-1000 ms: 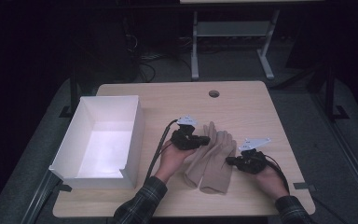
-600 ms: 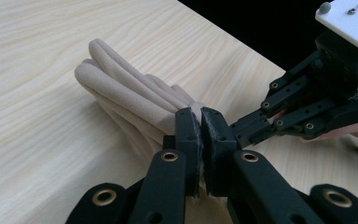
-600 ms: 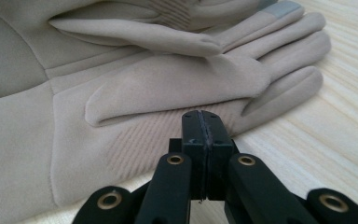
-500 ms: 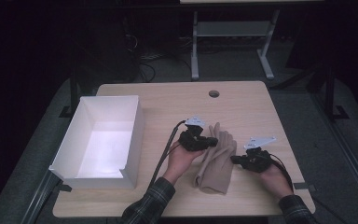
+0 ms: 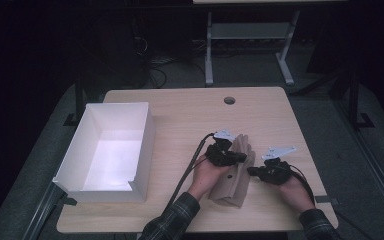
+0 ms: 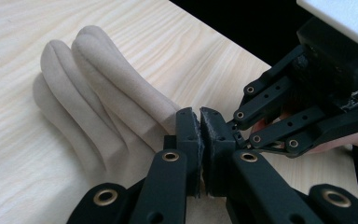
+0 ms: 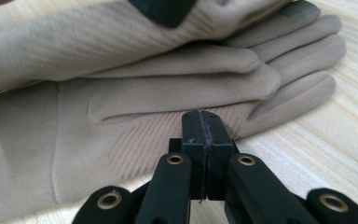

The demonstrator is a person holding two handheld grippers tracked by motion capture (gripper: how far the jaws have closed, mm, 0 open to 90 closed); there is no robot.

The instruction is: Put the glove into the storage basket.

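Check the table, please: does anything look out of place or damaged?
Nothing stands out. The beige gloves lie folded on the table between the left gripper and the right gripper, and the white box stands upright, undamaged.

Your gloves [image 5: 236,170] are plain beige, with a ribbed stripe pattern near the thumb and one dark grey fingertip patch at 1 o'clock in the right gripper view. Both your left gripper [image 5: 242,158] and right gripper [image 5: 250,171] are black with brass-coloured rivets and light grey top plates. The bench [image 5: 190,107] is pale wood grain; the box [image 5: 111,145] at 9 o'clock is white. Your sleeve [image 5: 172,220] is dark green plaid.
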